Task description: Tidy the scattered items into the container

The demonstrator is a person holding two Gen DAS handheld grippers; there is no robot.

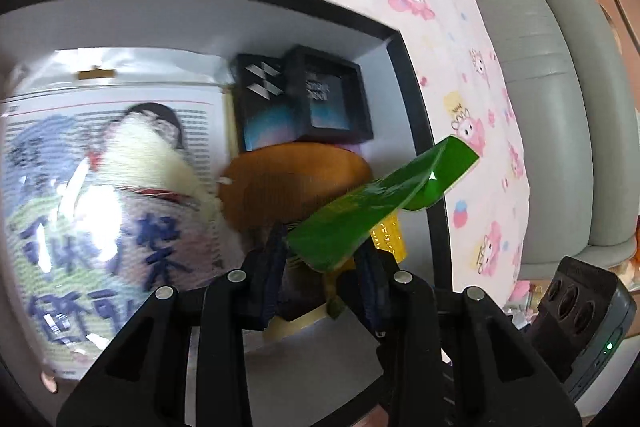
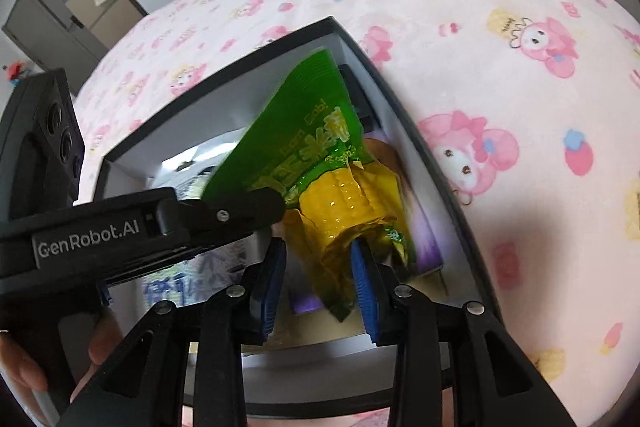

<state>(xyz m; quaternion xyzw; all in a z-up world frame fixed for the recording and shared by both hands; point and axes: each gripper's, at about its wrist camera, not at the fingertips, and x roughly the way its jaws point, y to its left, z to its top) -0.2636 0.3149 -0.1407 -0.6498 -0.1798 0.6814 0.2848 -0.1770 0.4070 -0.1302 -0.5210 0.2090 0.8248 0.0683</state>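
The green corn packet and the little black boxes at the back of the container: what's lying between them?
In the left wrist view, a round brown object lies between the green corn packet and the black boxes.

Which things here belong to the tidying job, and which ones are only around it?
Job:
- green and yellow corn packet, between both grippers' jaws
- black box
- inside it: printed bag, two dark boxes, orange round item

Only around:
- pink bedsheet
- grey cabinet
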